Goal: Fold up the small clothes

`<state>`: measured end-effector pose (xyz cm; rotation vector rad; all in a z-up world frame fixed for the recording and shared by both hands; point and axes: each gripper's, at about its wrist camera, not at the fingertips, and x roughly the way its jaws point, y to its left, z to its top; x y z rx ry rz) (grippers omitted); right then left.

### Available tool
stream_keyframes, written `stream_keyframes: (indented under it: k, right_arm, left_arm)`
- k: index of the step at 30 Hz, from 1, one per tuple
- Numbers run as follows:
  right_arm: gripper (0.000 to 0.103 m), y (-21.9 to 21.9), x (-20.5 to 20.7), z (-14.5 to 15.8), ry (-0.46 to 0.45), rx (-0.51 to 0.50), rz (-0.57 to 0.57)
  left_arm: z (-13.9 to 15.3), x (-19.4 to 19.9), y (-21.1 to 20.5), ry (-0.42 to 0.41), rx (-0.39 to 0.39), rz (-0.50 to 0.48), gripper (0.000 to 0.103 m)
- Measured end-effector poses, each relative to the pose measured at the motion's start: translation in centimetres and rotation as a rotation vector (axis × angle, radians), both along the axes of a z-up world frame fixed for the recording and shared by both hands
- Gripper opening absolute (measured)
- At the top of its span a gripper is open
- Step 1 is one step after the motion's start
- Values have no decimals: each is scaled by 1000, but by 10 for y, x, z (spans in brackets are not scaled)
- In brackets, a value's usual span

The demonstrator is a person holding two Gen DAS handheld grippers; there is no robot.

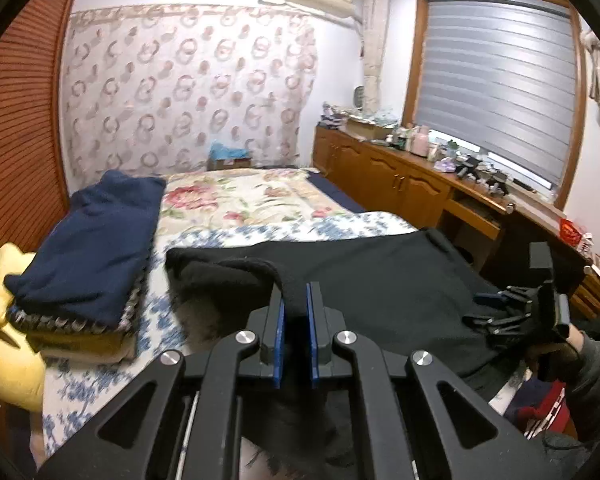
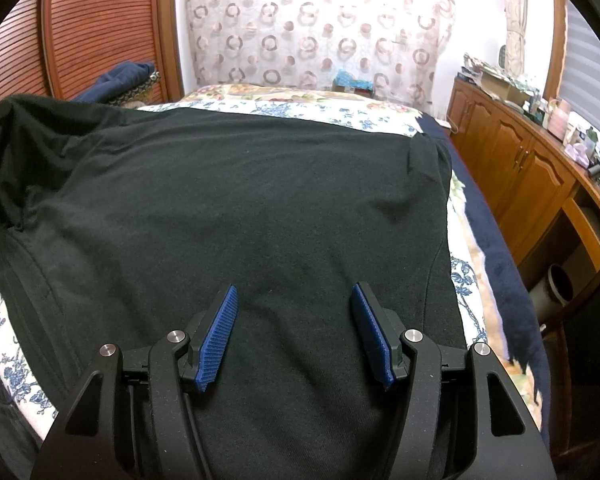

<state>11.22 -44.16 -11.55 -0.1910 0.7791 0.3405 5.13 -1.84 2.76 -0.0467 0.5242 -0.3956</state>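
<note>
A black garment [image 2: 240, 208] lies spread over the bed. My left gripper [image 1: 296, 300] is shut on a raised edge of that black garment [image 1: 380, 276], whose cloth rises in a ridge between the blue pads [image 1: 278, 320]. In the right wrist view the garment's left corner is lifted off the bed. My right gripper [image 2: 294, 300] hangs just above the garment's near part, open, with nothing between its blue pads [image 2: 220, 340]. The right gripper [image 1: 512, 312] also shows at the right of the left wrist view, held by a hand.
A stack of folded clothes [image 1: 92, 248] with a navy piece on top sits at the bed's left, beside a yellow plush toy [image 1: 8, 344]. The bed [image 1: 252, 196] has a floral cover. Wooden cabinets [image 2: 512, 168] with clutter run along the right under a window.
</note>
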Motion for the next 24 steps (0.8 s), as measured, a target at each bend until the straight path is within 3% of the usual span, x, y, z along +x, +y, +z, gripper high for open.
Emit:
stream_keyframes:
  k: [14,24]
  right_arm:
    - [61,-7,-4,9,15,27,9]
    - [61,-24,-22,59,-121,41,-47]
  left_arm:
    - [41,19,-59,-63,-4,-128,6]
    - [62,21,-113,-68,-22,-268,6]
